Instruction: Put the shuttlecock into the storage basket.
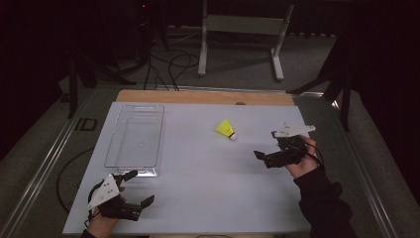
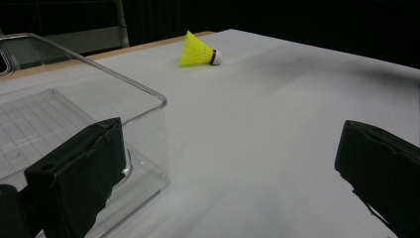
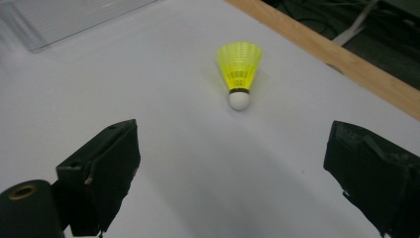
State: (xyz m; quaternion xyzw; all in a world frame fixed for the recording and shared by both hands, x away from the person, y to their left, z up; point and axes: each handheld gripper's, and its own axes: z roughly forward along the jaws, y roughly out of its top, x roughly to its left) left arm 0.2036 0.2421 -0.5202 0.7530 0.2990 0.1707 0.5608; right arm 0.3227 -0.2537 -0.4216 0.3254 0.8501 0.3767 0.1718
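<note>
My left gripper [image 1: 130, 191] waits at the table's [image 1: 208, 188] near left corner, fingers wide apart and empty, beside the clear bin [image 1: 134, 136], which holds nothing. My right gripper [image 1: 263, 156], equally spread and empty, faces the yellow shuttlecock [image 1: 226, 129] lying toward the far edge. It looks light; I judge a clumsy finger could roll it away or crush its skirt.

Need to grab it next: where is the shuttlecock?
In the high view, the shuttlecock lies right of the clear tray, just ahead of the right gripper.
</note>
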